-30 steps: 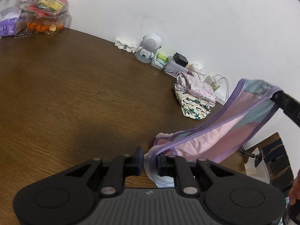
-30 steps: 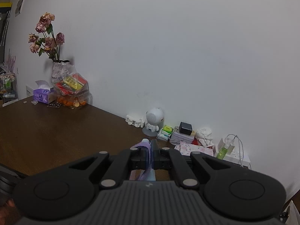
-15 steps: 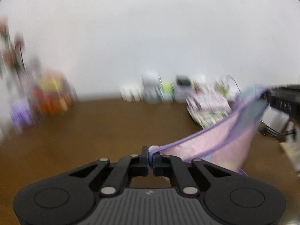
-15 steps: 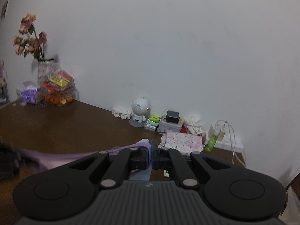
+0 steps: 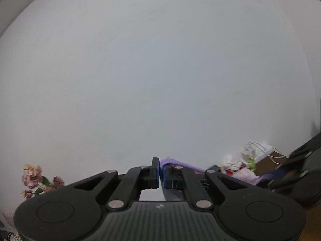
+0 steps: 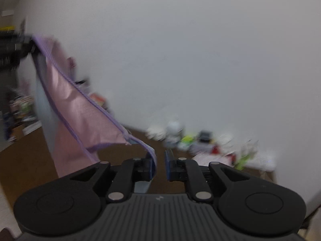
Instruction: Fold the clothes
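A pink garment (image 6: pixel 80 110) with purple trim hangs in the air over the table, blurred by motion. In the left wrist view my left gripper (image 5: pixel 161 170) is shut on the garment's purple band (image 5: pixel 180 163), which runs off to the right. In the right wrist view the left gripper (image 6: pixel 16 48) shows at the upper left, holding the garment's high corner. My right gripper (image 6: pixel 160 160) is lower and its jaws are opening. A gap shows between the pads, and the purple band only lies against the left pad (image 6: pixel 151 167).
Below lies the brown wooden table (image 6: pixel 30 160). Along the white wall stand a white robot figurine (image 6: pixel 173 128), small boxes, a stack of folded floral clothes (image 6: pixel 210 157) and a green bottle (image 5: pixel 251 162). Dried flowers (image 5: pixel 34 177) stand at the far left.
My left gripper has risen and rolled, lifting its corner of the garment; its view now shows mostly wall. The right jaws, shut on the band before, have parted.
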A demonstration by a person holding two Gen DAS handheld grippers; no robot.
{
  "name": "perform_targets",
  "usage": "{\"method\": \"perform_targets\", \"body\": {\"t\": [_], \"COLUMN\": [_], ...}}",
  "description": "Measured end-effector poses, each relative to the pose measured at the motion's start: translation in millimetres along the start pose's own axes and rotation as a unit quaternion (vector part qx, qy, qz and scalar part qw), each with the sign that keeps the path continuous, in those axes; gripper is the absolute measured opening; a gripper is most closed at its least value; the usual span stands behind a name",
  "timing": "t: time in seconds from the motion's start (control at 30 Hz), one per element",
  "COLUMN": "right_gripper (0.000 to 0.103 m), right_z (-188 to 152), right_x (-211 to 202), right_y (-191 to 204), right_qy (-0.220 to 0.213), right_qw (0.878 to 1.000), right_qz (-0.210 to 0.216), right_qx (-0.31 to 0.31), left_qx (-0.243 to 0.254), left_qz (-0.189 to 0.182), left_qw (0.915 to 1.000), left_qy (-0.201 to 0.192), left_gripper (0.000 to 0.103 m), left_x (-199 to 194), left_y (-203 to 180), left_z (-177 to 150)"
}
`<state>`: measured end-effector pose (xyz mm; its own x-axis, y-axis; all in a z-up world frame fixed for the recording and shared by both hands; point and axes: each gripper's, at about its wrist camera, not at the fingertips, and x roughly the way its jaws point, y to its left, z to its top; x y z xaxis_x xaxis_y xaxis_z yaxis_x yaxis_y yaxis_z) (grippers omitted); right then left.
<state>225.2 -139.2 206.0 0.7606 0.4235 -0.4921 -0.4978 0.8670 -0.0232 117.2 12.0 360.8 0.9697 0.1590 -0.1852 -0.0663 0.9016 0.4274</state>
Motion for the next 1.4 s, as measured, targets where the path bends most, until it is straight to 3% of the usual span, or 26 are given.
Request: {"method": "perform_targets", "body": {"t": [0.2, 0.3, 0.43, 0.53, 0.63, 0.77, 0.97, 1.07, 1.2, 1.4], "right_gripper": [0.019, 0.006, 0.001, 0.001, 0.001, 0.001, 0.001, 0.001, 0.002, 0.002], "right_z": [-21, -24, -19, -2, 19, 50, 87, 98, 99, 96], "right_x": [22, 33, 38, 17, -8, -43, -84, -106, -119, -130], "right_y": [36, 47, 31, 2, -19, -17, -6, -3, -2, -1], "right_qy": [0.018, 0.035, 0.027, -0.011, -0.056, -0.103, -0.136, -0.15, -0.145, -0.164], "right_qw": [0.997, 0.995, 0.999, 0.999, 0.996, 0.99, 0.981, 0.976, 0.975, 0.973], "right_qz": [0.059, 0.054, 0.011, -0.015, -0.036, -0.076, -0.135, -0.155, -0.165, -0.162], "right_qx": [-0.056, -0.07, -0.028, 0.031, 0.067, 0.058, 0.025, 0.024, 0.019, 0.027], "left_qx": [0.023, 0.025, 0.032, 0.036, 0.019, -0.004, -0.031, -0.03, 0.003, 0.032], "left_qz": [-0.011, -0.008, 0.007, 0.019, 0.006, -0.018, -0.034, -0.017, 0.034, 0.098], "left_qw": [0.9995, 0.9994, 0.9985, 0.9961, 0.9941, 0.9936, 0.9903, 0.9927, 0.995, 0.9933], "left_qy": [0.018, 0.023, 0.044, 0.078, 0.107, 0.111, 0.131, 0.116, 0.094, 0.052], "left_gripper": [0.002, 0.002, 0.003, 0.003, 0.005, 0.009, 0.025, 0.031, 0.009, 0.007], "left_x": [-5, -4, 5, 16, 30, 31, 31, 17, 0, -25], "left_y": [-18, -15, -7, 6, 20, 28, 43, 52, 45, 35], "left_z": [-8, -11, -25, -47, -60, -56, -19, 9, 26, 39]}}
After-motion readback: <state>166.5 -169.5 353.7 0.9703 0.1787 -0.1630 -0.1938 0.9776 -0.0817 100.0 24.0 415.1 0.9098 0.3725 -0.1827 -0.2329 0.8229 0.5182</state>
